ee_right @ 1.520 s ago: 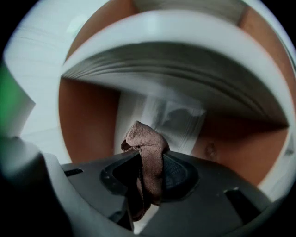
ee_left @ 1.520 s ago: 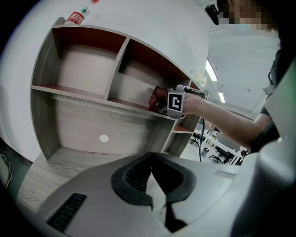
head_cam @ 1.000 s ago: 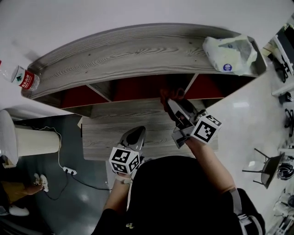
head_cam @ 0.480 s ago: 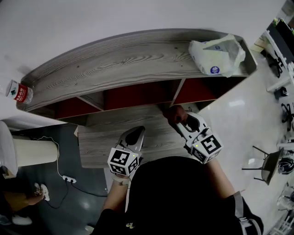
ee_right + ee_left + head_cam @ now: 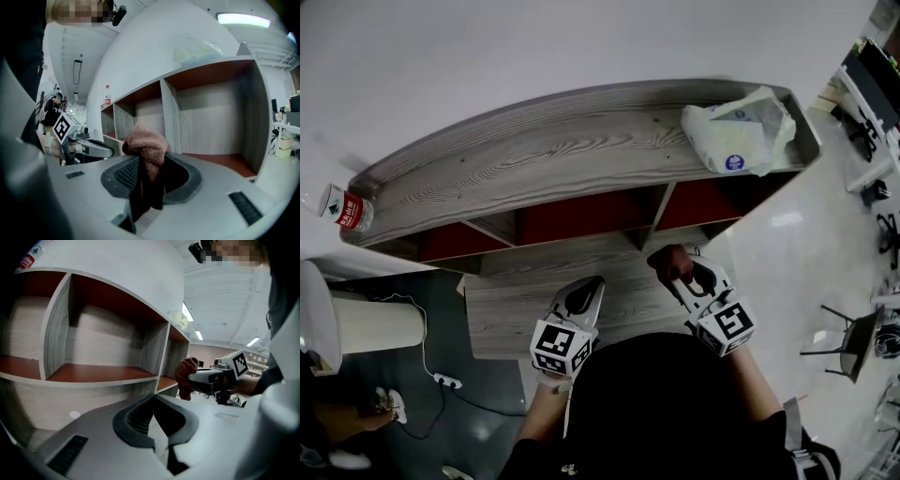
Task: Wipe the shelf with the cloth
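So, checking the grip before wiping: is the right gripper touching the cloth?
Touching. In the right gripper view, the right gripper has its jaws pinched on the cloth, which bunches up above them.

Shelf (image 5: 562,150) top free mid-span; plastic bag (image 5: 736,131) blocks right end, bottle (image 5: 342,208) at left end. Compartments (image 5: 93,373) open-fronted, roomy; upright dividers (image 5: 56,329) between them bar sideways passage.

I hold my left gripper (image 5: 584,292) forward and nearly level, its fingers pressed together with nothing between them. My right gripper (image 5: 682,274) points the same way, a little further ahead, its fingers clamped on the brown cloth (image 5: 149,145).
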Demonstrator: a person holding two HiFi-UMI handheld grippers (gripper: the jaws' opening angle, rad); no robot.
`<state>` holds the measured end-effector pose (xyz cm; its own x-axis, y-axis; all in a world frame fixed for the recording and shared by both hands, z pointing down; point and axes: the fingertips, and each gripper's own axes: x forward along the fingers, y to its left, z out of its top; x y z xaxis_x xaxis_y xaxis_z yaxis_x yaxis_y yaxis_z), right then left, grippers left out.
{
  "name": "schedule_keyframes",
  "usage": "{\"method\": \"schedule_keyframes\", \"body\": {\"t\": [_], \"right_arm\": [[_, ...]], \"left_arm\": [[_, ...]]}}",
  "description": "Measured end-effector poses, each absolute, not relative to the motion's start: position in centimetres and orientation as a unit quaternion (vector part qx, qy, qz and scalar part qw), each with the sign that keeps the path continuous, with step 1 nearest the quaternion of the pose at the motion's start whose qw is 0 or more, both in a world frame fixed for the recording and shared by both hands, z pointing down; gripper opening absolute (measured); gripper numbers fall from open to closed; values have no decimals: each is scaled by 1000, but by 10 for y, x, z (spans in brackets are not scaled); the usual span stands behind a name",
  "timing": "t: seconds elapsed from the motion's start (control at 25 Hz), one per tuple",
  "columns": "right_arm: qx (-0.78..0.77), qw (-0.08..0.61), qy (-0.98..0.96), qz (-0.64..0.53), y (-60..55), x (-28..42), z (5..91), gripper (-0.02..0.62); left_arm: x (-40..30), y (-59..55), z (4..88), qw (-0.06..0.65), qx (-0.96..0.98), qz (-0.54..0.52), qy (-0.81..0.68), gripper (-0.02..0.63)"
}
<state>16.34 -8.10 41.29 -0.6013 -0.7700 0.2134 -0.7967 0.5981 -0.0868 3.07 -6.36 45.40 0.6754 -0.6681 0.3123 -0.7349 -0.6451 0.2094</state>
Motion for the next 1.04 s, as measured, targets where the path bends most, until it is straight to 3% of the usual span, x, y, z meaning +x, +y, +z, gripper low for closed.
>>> {"method": "schedule_keyframes", "body": {"t": [1.04], "right_arm": [[448, 77, -886, 91, -58, 164, 428, 106]], "left_arm": [[21, -52, 452, 159, 902, 93, -391, 6]]}}
